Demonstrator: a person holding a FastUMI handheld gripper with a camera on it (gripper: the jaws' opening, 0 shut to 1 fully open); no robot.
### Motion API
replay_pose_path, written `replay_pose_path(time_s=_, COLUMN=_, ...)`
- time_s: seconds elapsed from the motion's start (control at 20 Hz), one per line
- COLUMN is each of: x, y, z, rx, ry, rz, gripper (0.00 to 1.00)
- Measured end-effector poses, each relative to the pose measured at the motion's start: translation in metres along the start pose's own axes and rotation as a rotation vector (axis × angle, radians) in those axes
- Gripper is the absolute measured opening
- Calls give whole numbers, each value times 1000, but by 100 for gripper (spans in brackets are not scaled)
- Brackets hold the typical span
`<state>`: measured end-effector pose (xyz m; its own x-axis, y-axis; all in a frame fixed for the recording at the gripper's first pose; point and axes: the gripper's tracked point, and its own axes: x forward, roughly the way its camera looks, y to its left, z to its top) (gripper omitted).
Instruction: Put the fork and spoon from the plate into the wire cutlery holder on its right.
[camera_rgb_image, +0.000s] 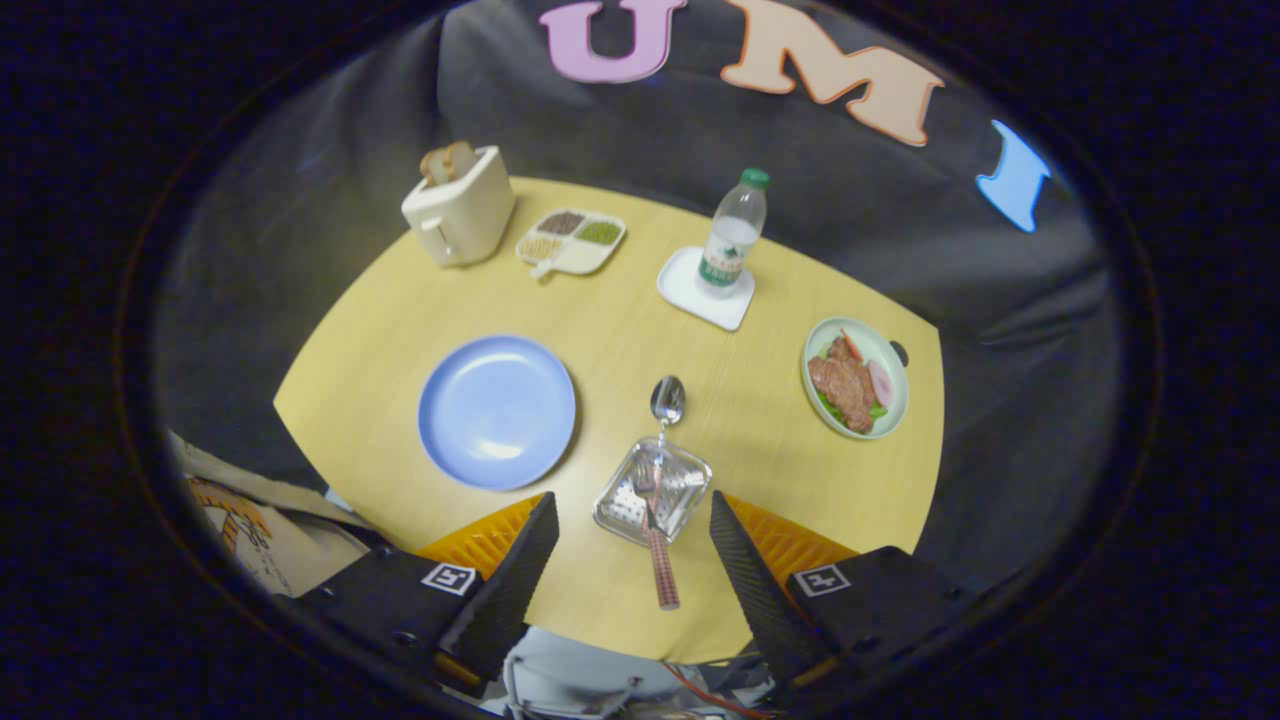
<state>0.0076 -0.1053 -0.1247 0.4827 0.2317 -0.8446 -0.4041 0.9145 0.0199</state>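
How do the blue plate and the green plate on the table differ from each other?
The blue plate is bare, while the green plate carries meat, leaves and slices. The blue plate looks larger and lies left of the wire holder, just beyond the open claw; the green plate lies farther right, near the table edge. Both are round and lie flat on the wood.

Wire cutlery holder (653, 490) sits on the surface (600, 320) right of the plate (496, 410), with fork (652, 530) and spoon (666, 402) across it.
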Motion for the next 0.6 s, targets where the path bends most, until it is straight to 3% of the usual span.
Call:
replay_pose_path(time_s=0.3, x=-35, y=32, z=30, rx=95, ry=-464, rz=-90, gripper=98)
replay_pose_path(time_s=0.6, x=-63, y=61, z=36, rx=231, ry=-730, rz=-153, gripper=98)
